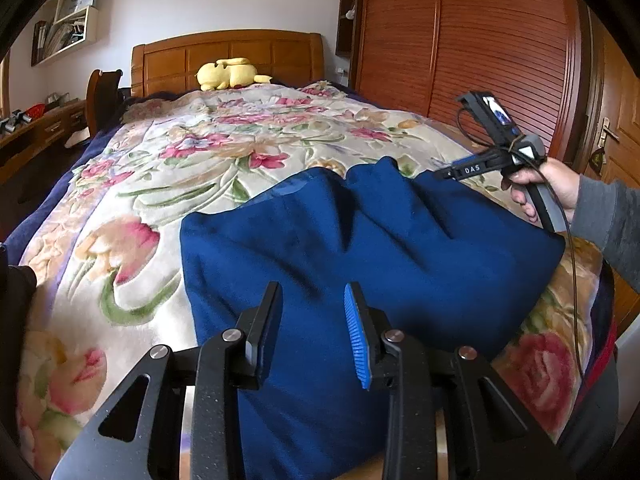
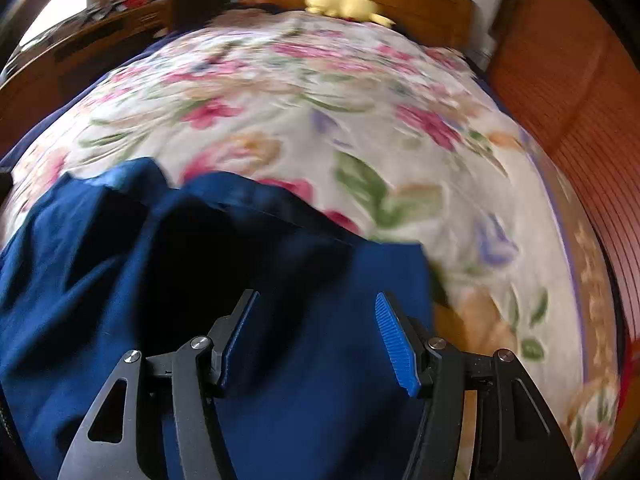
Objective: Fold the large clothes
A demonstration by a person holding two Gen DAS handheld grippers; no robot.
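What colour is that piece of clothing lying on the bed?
Dark blue, plain garment; clearest in the left wrist view.

A home bedroom: floral-quilted bed [image 1: 224,152], wooden headboard [image 1: 228,56], louvred wardrobe [image 1: 472,40].

garment [image 1: 360,240]: matt blue cloth | blanket [image 1: 192,160]: plush floral | headboard [image 1: 228,54]: glossy wood

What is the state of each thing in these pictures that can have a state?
Blue garment: lying on the bed, partly folded, wrinkled, held by no gripper.
Left gripper: open, above the garment.
Right gripper: open, nothing between its pads.
Floral blanket: spread over the bed.
Yellow plush toy: lying by the headboard.
Wardrobe doors: closed.
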